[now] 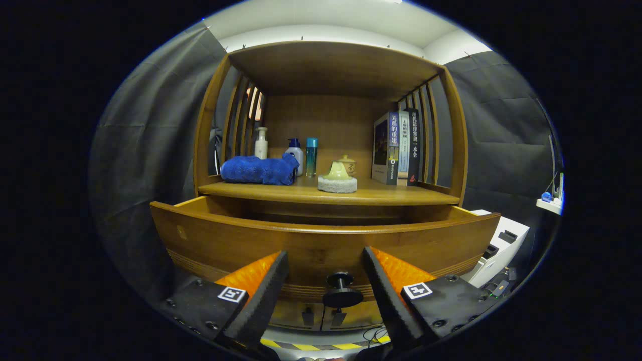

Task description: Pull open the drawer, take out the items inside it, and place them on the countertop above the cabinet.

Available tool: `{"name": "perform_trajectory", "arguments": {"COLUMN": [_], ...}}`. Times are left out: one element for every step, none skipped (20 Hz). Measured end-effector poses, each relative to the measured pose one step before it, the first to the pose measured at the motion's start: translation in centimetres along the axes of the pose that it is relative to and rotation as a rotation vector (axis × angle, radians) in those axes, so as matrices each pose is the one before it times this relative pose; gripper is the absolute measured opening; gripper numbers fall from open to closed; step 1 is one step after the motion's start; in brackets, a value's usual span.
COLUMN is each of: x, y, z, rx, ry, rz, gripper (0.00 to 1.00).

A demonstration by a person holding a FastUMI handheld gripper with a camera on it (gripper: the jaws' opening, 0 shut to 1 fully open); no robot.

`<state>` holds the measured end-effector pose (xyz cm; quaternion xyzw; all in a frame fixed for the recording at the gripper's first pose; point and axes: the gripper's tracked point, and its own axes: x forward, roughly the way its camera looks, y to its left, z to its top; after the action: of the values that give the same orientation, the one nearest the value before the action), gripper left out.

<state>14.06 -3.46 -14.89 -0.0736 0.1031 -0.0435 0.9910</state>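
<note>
Wooden cabinet (331,70) stood against grey cloth walls, with an open shelf compartment above a drawer (321,245). On the countertop (381,193), a blue towel (258,170) lay toward the left edge, with a white pump bottle (261,144) behind it and a white bottle with a blue cap (295,154) and a teal bottle (311,157) beside it. A pale cone-shaped item on a round white base (337,179) sat near the front edge at centre, a small lidded jar (347,165) just behind it. Books (396,148) stood upright at the right side. The drawer was pulled out; its interior was hidden behind the front panel. The gripper (326,281) was spread wide, holding nothing, with the drawer's dark knob (342,292) between the fingers, untouched by either. A white box (501,248) stood to the cabinet's right.
</note>
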Motion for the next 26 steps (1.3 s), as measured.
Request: {"name": "perform_trajectory", "arguments": {"x": [0.717,0.980,1.160,0.807,0.918,0.750,0.613,0.622,0.550,0.606,0.395,0.338,0.413,0.150,0.231,0.123,0.158,0.191,0.156,-0.133,0.067,0.024,0.142,-0.106,-0.133,-0.213], "y": [0.049,0.104,0.073,-0.105,0.013,-0.050,-0.045,0.049,-0.029,-0.041,0.078,-0.010,-0.006,-0.029,-0.025,0.029,0.067,-0.004,0.013,0.088,-0.001,0.081,0.040,0.087,0.104,0.086], "z": [-0.016,0.190,0.177,0.165,-0.006,0.190,0.129,0.071,0.062,0.062,0.042,-0.017,0.045,-0.103,0.095,-0.045,-0.022,-0.044,-0.065,0.121,-0.180,-0.066,-0.173,-0.202,-0.033,0.414], "rx": [-0.00386,-0.00559,-0.00582,-0.00040,-0.00058,-0.00281,0.00075,-0.00297,-0.00520,-0.00555,-0.00420,-0.00431,-0.00536,-0.00827,-0.00852,-0.00325,0.00897,0.00650,0.00474,-0.00395,-0.00845,-0.00155,0.00366,0.01164,0.01259,0.00445], "ry": [0.00884,-0.00166,0.00235,0.00035,0.00061,-0.00052,0.00043,0.00050,0.00347,0.00027,-0.00077,-0.00228,-0.00264,0.00298,-0.00148,0.00223,0.00002,0.00030,0.00200,-0.00850,-0.00133,-0.00390,0.00685,0.01030,0.00712,-0.01097], "rz": [0.00000,-0.00158,-0.00047,-0.00122,-0.00101,-0.00151,-0.00025,-0.00129,-0.00196,-0.00231,-0.00113,-0.00038,-0.00014,-0.00108,-0.00127,-0.00061,0.00006,0.00036,-0.00229,-0.00249,-0.00049,-0.00001,-0.00048,0.00321,0.00107,-0.00012], "gripper": [0.98,0.98,0.98,0.98,0.98,0.98,0.98,0.98,0.98,0.98,0.98,0.98,0.98,0.98,0.98,0.98,0.98,0.98,0.98,0.98,0.98,0.98,0.98,0.98,0.99,0.99]}}
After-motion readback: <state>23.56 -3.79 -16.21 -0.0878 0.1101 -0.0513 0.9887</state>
